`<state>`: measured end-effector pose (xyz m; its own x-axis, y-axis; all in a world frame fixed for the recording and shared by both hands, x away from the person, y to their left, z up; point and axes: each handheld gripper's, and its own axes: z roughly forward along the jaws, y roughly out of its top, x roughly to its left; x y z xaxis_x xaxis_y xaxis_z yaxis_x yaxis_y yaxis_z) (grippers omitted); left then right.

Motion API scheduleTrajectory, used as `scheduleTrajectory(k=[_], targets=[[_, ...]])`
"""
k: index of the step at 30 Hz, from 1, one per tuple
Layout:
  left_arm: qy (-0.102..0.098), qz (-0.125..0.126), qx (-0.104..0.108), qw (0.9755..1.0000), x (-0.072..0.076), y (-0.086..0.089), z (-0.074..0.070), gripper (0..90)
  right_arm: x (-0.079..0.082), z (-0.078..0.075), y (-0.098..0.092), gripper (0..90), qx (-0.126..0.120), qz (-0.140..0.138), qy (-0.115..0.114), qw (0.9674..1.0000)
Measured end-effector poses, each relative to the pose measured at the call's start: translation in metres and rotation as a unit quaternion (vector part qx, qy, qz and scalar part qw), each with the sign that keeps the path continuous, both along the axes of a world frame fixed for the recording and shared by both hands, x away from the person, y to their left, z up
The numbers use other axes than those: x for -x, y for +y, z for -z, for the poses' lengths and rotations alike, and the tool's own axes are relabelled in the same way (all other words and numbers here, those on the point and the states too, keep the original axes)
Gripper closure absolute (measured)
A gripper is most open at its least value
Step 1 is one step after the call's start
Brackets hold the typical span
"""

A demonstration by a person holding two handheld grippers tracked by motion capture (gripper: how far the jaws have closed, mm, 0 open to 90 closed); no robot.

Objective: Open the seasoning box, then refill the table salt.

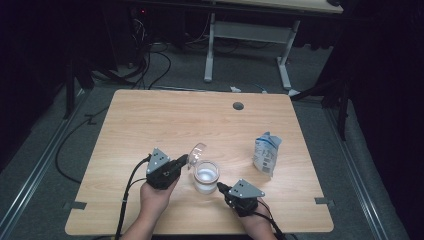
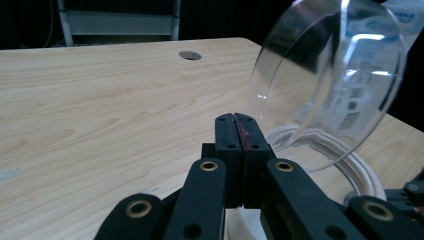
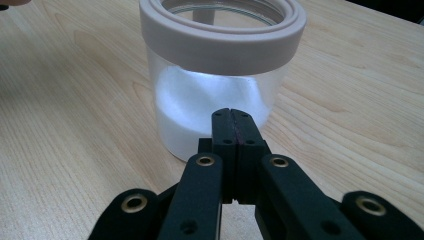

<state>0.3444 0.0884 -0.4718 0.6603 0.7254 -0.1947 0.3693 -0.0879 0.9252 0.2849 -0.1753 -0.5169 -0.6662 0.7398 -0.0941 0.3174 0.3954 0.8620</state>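
In the high view the jar [image 1: 206,176] of white powder stands at the near middle of the desk [image 1: 150,120], its clear hinged lid [image 1: 197,150] tipped up at the far left of the rim, the left gripper [image 1: 181,161] just beside the lid, the right gripper [image 1: 220,187] at the jar's near right, and a blue-and-white pouch [image 1: 266,152] standing apart to the right. In the left gripper view the jaws are pressed together on nothing visible with the lid [image 2: 330,80] raised just beyond them, so I judge the closed tip should push the lid gently from behind, not snap it. In the right gripper view the jaws are likewise closed and empty, close against the jar [image 3: 220,85] wall, well placed to brace it against sliding.
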Motion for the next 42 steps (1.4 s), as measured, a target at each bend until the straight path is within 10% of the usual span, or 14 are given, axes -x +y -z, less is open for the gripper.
scheduleTrajectory(k=[21, 42], targets=[[0.027, -0.023, -0.054, 0.9979, 0.006, 0.003, 0.044, 89.9, 0.001, 0.0, -0.004, 89.9, -0.001, 0.004, -0.002, 1.0], [0.037, -0.017, -0.068, 0.9968, -0.024, -0.026, 0.05, 90.0, 0.004, -0.001, -0.014, 90.0, -0.004, 0.013, -0.004, 0.9999]])
